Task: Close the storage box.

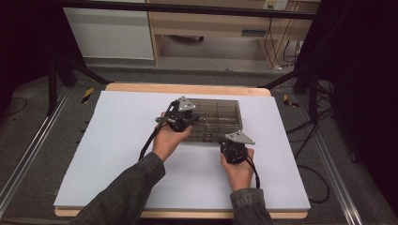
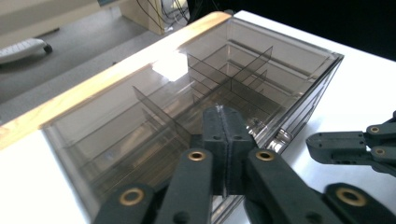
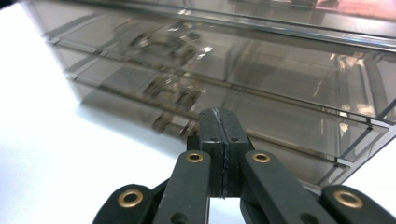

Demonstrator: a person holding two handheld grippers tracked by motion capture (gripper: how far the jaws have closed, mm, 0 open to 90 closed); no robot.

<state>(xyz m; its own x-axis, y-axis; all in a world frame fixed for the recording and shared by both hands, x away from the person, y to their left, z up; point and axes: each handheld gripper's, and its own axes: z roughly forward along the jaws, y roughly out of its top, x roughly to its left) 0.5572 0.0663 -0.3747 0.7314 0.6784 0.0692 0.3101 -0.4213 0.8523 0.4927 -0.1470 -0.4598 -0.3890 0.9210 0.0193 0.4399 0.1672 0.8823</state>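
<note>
A smoky, see-through compartment box with thin dividers lies flat on a white table, just past centre toward twelve o'clock. The left gripper hovers over the box's nine o'clock end, jaws pressed together on nothing. The right gripper sits at its six o'clock edge, near the latches, jaws likewise pressed together and empty. To open the lid cleanly, steadying one end while the other works the latch seems wise.
</note>
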